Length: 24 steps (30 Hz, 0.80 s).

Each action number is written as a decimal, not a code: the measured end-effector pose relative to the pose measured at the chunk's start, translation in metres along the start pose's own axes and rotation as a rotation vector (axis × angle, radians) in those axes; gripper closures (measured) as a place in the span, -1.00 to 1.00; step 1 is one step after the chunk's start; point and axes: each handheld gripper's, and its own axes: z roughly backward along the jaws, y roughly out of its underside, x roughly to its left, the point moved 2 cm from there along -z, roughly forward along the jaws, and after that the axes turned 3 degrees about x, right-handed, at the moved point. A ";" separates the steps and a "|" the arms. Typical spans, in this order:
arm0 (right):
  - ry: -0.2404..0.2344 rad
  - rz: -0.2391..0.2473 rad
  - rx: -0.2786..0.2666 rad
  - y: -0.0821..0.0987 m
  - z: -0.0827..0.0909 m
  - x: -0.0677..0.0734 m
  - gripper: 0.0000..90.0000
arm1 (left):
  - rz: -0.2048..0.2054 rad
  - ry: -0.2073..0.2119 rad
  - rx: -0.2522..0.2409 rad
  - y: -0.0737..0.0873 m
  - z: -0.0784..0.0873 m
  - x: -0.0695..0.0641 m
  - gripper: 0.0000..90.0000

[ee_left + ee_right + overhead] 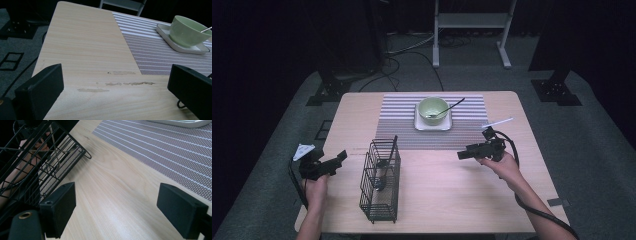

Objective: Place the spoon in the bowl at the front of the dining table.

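Note:
A black wire caddy (381, 181) stands on the near left-centre of the table with a dark utensil (387, 157) upright in it. A pale green bowl (433, 110) holding a dark spoon (450, 107) rests on a white square plate (432, 125) on the striped placemat (402, 125). My left gripper (341, 157) hovers open left of the caddy, jaws wide apart over bare wood (100, 65). My right gripper (463, 154) is open right of the caddy, with nothing between its jaws. The caddy (42, 167) appears in the right gripper view; the bowl (187, 31) in the left gripper view.
A white straw-like stick (498, 122) lies near the table's right edge. The wooden table (447, 200) has bare room in front of the placemat. A white frame stand (472, 30) and dark stand bases (557, 90) sit on the floor behind.

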 end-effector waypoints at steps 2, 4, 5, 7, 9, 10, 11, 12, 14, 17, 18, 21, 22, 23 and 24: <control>-0.002 0.000 -0.001 0.001 0.000 0.001 -0.68 | 0.000 0.001 0.000 0.000 0.000 0.000 -1.00; -0.007 0.001 -0.004 0.003 0.000 0.002 -0.68 | 0.000 0.000 0.000 0.000 0.000 0.000 -1.00; -0.009 0.004 -0.004 0.006 0.000 0.004 -0.68 | 0.000 0.000 0.000 0.000 0.000 0.000 -1.00; -0.012 0.003 -0.003 0.007 0.000 0.004 -0.68 | 0.000 0.000 -0.001 0.000 0.000 0.000 -1.00; -0.014 0.001 -0.002 0.010 0.000 0.005 -0.68 | -0.001 0.000 0.000 0.000 0.000 0.000 -1.00; -0.016 0.001 -0.004 0.011 -0.001 0.005 -0.68 | -0.001 0.000 0.000 0.000 0.000 0.000 -1.00; -0.019 -0.001 -0.004 0.013 -0.001 0.005 -0.68 | -0.001 0.000 0.001 0.000 0.000 -0.001 -1.00; -0.024 -0.004 -0.007 0.017 -0.001 0.004 -0.68 | -0.003 0.000 0.002 0.000 0.000 -0.001 -1.00; -0.028 -0.009 -0.010 0.018 -0.001 0.004 -0.68 | -0.003 0.000 0.001 0.000 0.000 -0.001 -1.00; -0.036 -0.019 -0.022 0.024 -0.001 0.003 -0.68 | -0.002 0.004 -0.001 0.000 0.000 -0.002 -1.00; -0.036 -0.019 -0.022 0.024 -0.001 0.003 -0.68 | -0.002 0.004 -0.001 0.000 0.000 -0.002 -1.00; -0.043 -0.033 -0.038 0.030 0.000 0.002 -0.68 | 0.002 0.009 -0.009 -0.001 0.001 -0.002 -1.00; -0.043 -0.033 -0.038 0.030 0.000 0.002 -0.68 | 0.002 0.010 -0.009 -0.001 0.002 -0.002 -1.00; -0.042 -0.034 -0.041 0.031 0.000 0.003 -0.68 | 0.006 0.011 -0.010 -0.001 0.002 -0.002 -1.00; -0.042 -0.036 -0.045 0.034 0.000 0.004 -0.68 | 0.007 0.012 -0.010 -0.001 0.002 -0.002 -1.00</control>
